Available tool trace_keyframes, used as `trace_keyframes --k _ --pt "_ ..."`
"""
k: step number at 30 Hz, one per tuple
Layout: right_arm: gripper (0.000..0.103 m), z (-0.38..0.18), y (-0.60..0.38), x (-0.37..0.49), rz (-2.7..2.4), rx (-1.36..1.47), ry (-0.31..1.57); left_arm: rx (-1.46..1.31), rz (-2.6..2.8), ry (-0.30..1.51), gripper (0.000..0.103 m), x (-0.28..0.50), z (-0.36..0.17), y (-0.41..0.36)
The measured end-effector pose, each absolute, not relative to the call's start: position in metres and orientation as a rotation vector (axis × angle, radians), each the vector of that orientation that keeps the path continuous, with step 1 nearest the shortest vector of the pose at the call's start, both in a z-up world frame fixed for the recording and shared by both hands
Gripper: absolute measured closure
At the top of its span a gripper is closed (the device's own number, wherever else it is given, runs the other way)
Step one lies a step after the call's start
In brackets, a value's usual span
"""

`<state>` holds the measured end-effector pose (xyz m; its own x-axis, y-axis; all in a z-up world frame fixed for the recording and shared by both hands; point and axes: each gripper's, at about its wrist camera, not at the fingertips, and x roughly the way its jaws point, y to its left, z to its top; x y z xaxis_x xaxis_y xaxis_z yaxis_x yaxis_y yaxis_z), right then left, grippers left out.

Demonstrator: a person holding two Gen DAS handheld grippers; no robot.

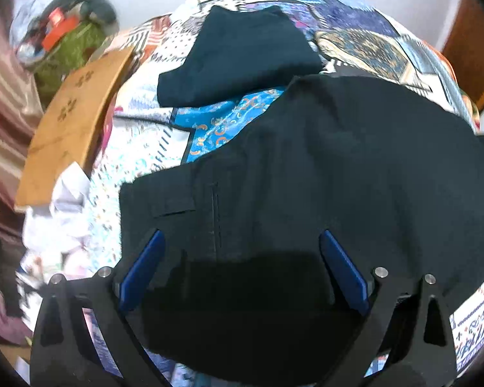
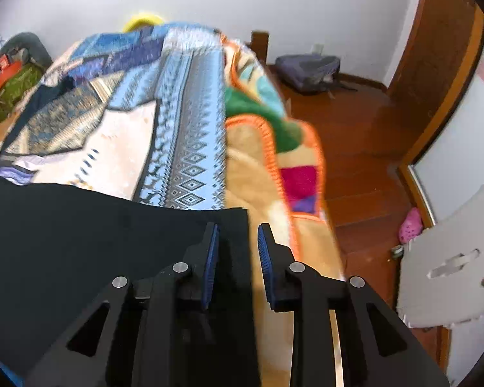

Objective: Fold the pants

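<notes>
Black pants (image 1: 306, 167) lie flat on bed (image 1: 145, 148), partly folded; left hand-held gripper (image 1: 240, 242) gapes above them, right hand-held gripper (image 2: 237, 232) slightly parted, empty.

Black pants (image 2: 80, 242) spread flat across the near left of the bed, right edge running straight between the jaws of the right gripper (image 2: 237, 230). Jaws a little apart, blue pads not quite pinching the cloth as far as can be told. Patchwork bedspread (image 2: 184, 135) in blues and creams stretching far behind, orange-trimmed fleece blanket (image 2: 274, 148) bunched along its right side. Wooden floor (image 2: 364, 135) off to the right, grey backpack (image 2: 309, 71) dumped by the far wall, pink slipper (image 2: 410, 225) near the door frame.
</notes>
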<state>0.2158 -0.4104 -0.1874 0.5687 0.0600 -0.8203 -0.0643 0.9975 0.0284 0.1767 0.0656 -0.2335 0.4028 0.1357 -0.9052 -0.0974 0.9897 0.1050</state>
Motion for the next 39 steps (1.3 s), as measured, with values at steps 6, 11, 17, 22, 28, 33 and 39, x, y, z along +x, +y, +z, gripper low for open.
trace_keyframes --k 6,11,17,22,28,33,39 --pt "0.046 -0.153 -0.416 0.155 0.121 0.139 0.897 0.077 0.039 1.074 0.005 0.189 -0.202 0.039" --pt "0.036 -0.161 -0.399 0.111 0.155 0.268 0.908 0.116 -0.073 1.046 0.005 0.201 -0.193 0.003" --pt "0.036 -0.198 -0.39 0.084 0.187 0.469 0.977 0.225 -0.193 1.094 0.005 0.213 -0.208 -0.049" --pt "0.036 -0.224 -0.396 0.093 0.177 0.613 1.026 0.299 -0.277 1.129 0.005 0.229 -0.221 -0.09" --pt "0.036 -0.235 -0.404 0.106 0.172 0.701 0.992 0.328 -0.384 1.164 0.005 0.249 -0.23 -0.14" --pt "0.037 -0.249 -0.412 0.117 0.164 0.797 0.961 0.34 -0.441 1.18 0.005 0.26 -0.239 -0.172" --pt "0.085 -0.248 -0.415 0.127 0.09 0.72 0.964 0.313 -0.468 1.194 0.005 0.272 -0.239 -0.19"
